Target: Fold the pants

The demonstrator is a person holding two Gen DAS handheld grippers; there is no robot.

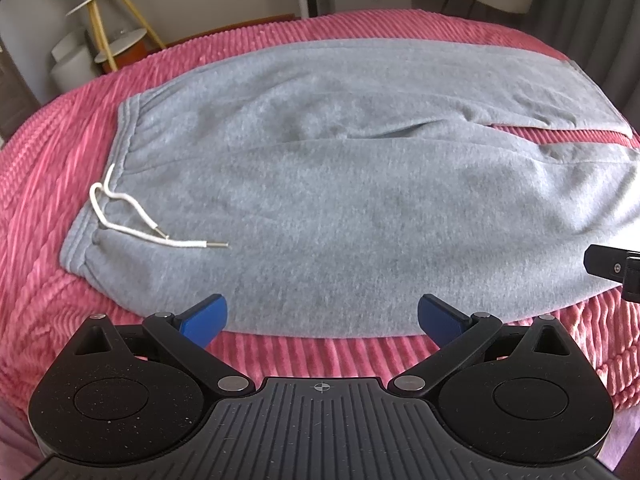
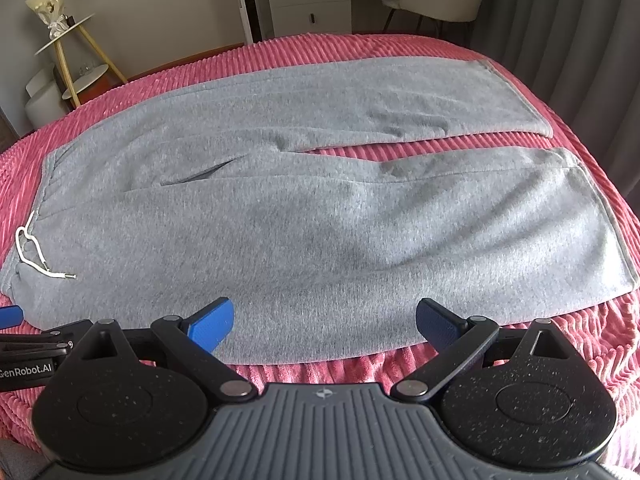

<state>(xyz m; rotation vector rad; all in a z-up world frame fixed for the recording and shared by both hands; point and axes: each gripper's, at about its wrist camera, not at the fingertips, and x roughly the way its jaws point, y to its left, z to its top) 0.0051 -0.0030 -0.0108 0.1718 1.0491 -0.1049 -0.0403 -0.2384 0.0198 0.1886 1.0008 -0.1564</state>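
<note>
Left gripper (image 1: 322,316): blue pads spread wide, empty, poised at the near hem of grey pants (image 1: 340,184) lying flat on a pink bedspread (image 1: 48,168). Right gripper (image 2: 324,316): likewise wide, empty, beside it. Lettering reads "GenRobot.AI", first letter possibly cut off.

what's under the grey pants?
The grey pants lie spread flat on a pink ribbed bedspread, which shows all around them and in the gap between the legs. Whatever is directly beneath the fabric is covered. Both grippers hover open at the near edge.
</note>
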